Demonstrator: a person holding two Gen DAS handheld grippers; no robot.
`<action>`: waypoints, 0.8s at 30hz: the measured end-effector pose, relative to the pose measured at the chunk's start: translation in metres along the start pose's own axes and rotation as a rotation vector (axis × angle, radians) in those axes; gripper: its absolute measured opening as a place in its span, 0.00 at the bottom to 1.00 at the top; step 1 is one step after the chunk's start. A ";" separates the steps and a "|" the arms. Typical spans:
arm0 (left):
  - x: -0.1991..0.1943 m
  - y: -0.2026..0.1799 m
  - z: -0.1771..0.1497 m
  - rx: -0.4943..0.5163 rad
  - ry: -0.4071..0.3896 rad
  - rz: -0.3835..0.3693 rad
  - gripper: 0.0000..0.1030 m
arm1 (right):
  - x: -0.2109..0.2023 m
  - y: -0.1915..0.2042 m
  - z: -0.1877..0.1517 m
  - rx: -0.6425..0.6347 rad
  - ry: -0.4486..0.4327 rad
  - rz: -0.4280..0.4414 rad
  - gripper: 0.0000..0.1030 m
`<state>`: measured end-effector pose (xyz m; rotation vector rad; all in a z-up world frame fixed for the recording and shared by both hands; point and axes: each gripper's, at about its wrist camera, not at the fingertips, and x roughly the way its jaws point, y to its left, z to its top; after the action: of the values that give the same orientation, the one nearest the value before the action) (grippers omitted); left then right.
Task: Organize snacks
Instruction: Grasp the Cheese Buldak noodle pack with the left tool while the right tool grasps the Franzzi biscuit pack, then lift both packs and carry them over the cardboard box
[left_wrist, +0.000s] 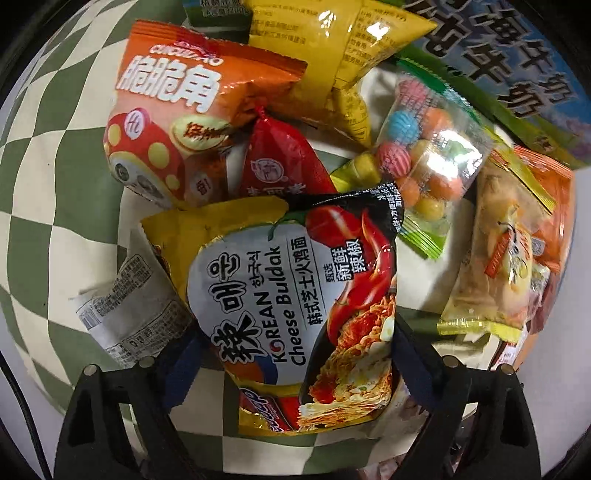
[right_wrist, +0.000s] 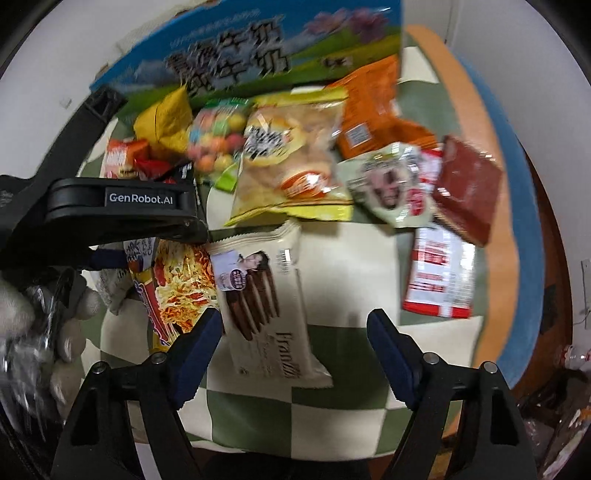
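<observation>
Between the jaws of the left gripper (left_wrist: 295, 354) lies the black noodle packet (left_wrist: 291, 295) printed "KOREAN Cheese Buldak", its lower half framed by the two pads; the jaws stand fairly wide, and whether the pads already press its edges I cannot tell. Beyond the fingertips sit an orange snack bag (left_wrist: 184, 110) with large white Chinese characters, a small red pouch (left_wrist: 280, 162), a yellow bag (left_wrist: 340, 55) turned to its small-print back, and to the right a clear packet of coloured candy balls (left_wrist: 421, 140). Between the jaws of the right gripper (right_wrist: 295, 332) rests the near end of a cream biscuit pack (right_wrist: 269, 306) showing chocolate sticks and a word that seems to begin "Fran"; these jaws are also parted, the left pad just beside the pack's edge, the right pad apart from it over bare checked cloth (right_wrist: 295, 413). Past the tips lie a pale bread bag (right_wrist: 295, 166) and a blue and green carton (right_wrist: 258, 48) with bold Chinese lettering, blurred here. The left tool's body, marked "GenRobot.AI", shows to the left. Judging by the loose heap spread over the cloth, sorting has scarcely begun: nothing looks grouped, and nearly every packet remains to be placed.
</observation>
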<state>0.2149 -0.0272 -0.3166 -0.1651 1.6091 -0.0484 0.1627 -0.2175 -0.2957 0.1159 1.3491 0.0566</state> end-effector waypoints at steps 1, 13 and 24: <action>-0.001 0.000 -0.005 0.036 -0.015 0.020 0.88 | 0.006 0.005 0.000 -0.007 0.005 0.002 0.81; 0.035 0.009 -0.040 0.198 -0.001 0.130 0.88 | 0.066 0.037 -0.009 -0.083 0.089 -0.084 0.60; 0.059 0.007 -0.028 0.174 -0.002 0.079 0.88 | 0.093 0.034 0.016 0.008 0.126 -0.096 0.62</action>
<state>0.1846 -0.0304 -0.3747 0.0327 1.5993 -0.1265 0.1999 -0.1744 -0.3779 0.0547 1.4786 -0.0223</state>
